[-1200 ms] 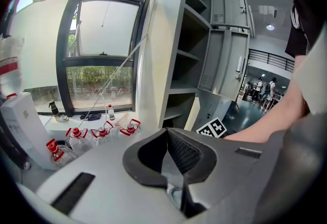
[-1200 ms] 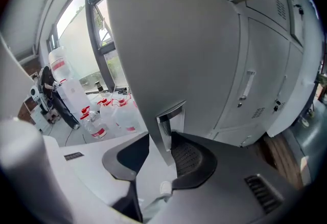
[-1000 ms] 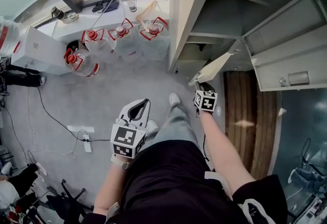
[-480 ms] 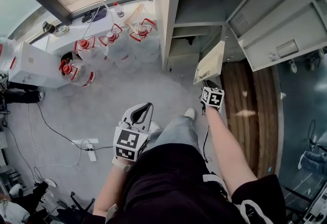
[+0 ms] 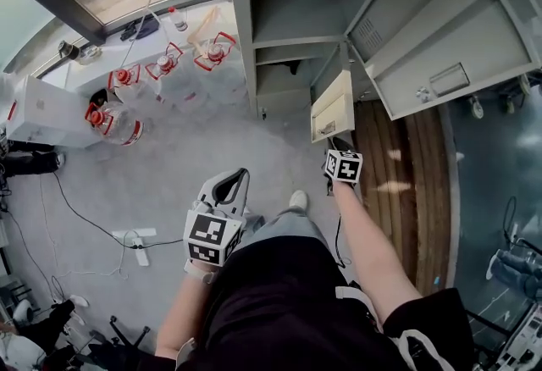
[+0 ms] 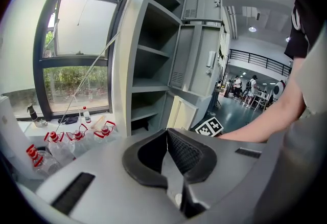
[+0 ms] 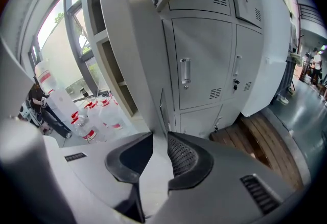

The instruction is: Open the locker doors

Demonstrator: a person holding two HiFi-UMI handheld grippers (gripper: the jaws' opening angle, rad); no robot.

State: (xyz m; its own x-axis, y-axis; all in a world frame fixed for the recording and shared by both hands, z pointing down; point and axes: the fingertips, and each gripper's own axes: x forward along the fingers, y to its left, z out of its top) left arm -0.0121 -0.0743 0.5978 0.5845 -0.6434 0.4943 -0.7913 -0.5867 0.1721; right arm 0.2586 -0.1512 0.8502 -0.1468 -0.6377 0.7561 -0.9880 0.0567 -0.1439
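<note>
The grey locker (image 5: 288, 30) stands with its shelves bare. Its low door (image 5: 333, 104) hangs partly open and shows a cream inner face. My right gripper (image 5: 331, 145) is shut on that door's free edge. In the right gripper view the pale door panel (image 7: 130, 64) runs down between the jaws of the right gripper (image 7: 159, 138), which have just closed further onto it. My left gripper (image 5: 237, 179) hangs over the floor to the left of the door, away from the locker. In its own view the left gripper (image 6: 166, 133) is shut on nothing.
Taller grey doors (image 5: 440, 47) stand swung open at the right. Shut locker doors (image 7: 199, 59) with handles continue beyond. Several water jugs with red handles (image 5: 161, 64) sit by the window. A white box (image 5: 42, 111), a power strip (image 5: 135, 238) and wooden planks (image 5: 406, 183) lie on the floor.
The low door has swung from edge-on to showing its inner face, drawn out by the right gripper. The left gripper has travelled along with the body and stays shut.
</note>
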